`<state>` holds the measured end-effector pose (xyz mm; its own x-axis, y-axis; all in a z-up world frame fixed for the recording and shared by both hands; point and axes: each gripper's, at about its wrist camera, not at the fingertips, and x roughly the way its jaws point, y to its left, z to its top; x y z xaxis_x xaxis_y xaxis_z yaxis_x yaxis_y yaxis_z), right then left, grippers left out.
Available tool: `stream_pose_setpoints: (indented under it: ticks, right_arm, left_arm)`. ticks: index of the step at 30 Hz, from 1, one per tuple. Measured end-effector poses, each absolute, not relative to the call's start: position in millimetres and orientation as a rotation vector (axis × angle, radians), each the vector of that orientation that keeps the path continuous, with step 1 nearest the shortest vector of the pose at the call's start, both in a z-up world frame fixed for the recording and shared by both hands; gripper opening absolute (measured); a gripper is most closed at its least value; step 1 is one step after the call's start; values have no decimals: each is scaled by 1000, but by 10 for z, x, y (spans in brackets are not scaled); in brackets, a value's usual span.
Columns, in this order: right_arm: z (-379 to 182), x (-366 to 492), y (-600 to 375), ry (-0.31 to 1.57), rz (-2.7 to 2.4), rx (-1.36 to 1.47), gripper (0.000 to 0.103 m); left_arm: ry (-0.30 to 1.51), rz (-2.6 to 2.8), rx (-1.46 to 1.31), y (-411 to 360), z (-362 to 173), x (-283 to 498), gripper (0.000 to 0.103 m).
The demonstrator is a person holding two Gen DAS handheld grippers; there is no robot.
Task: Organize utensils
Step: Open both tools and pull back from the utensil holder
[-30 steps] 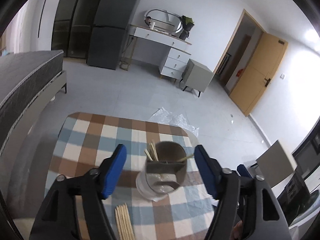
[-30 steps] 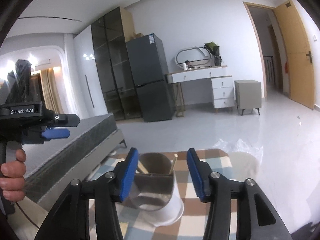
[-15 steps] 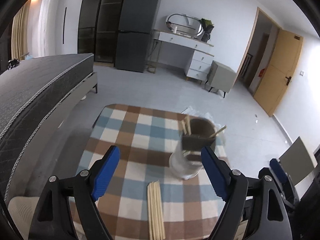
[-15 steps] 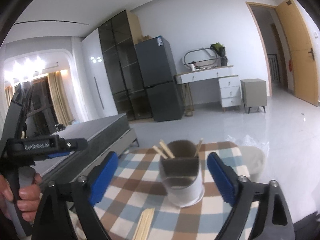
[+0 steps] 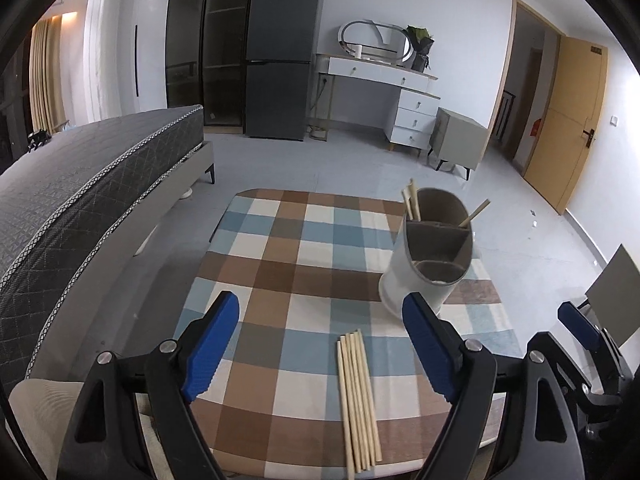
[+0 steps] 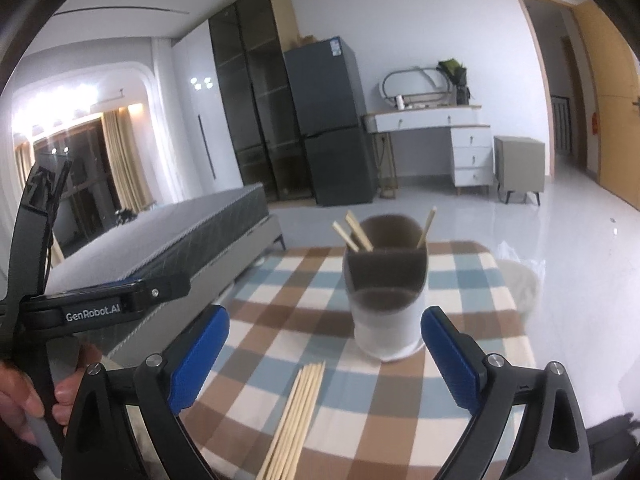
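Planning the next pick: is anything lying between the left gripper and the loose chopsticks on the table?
Nothing visible does. The left gripper hangs open, jaws empty, above the loose chopsticks on the checked tablecloth. The utensil holder stands beyond them, off to the right.

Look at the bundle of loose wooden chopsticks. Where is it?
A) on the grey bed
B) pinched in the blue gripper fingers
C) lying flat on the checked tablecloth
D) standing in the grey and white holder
C: the bundle of loose wooden chopsticks lies flat on the checked tablecloth, in front of the grey and white holder, and nothing grips it.
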<state>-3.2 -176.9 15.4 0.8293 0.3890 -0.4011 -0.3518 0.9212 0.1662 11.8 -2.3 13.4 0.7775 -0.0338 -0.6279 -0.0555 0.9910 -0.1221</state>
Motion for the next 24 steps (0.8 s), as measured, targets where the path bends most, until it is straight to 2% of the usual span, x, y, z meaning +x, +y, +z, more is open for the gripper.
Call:
stream_pose_setpoints:
  ticks: [7, 24]
  right_arm:
    - [-44, 0, -1605, 513, 402, 25, 100]
    - [-532, 409, -1371, 757, 362, -7, 100]
  left_arm:
    - [703, 24, -128, 31, -136, 198, 84]
    - [807, 62, -158, 301, -614, 403, 85]
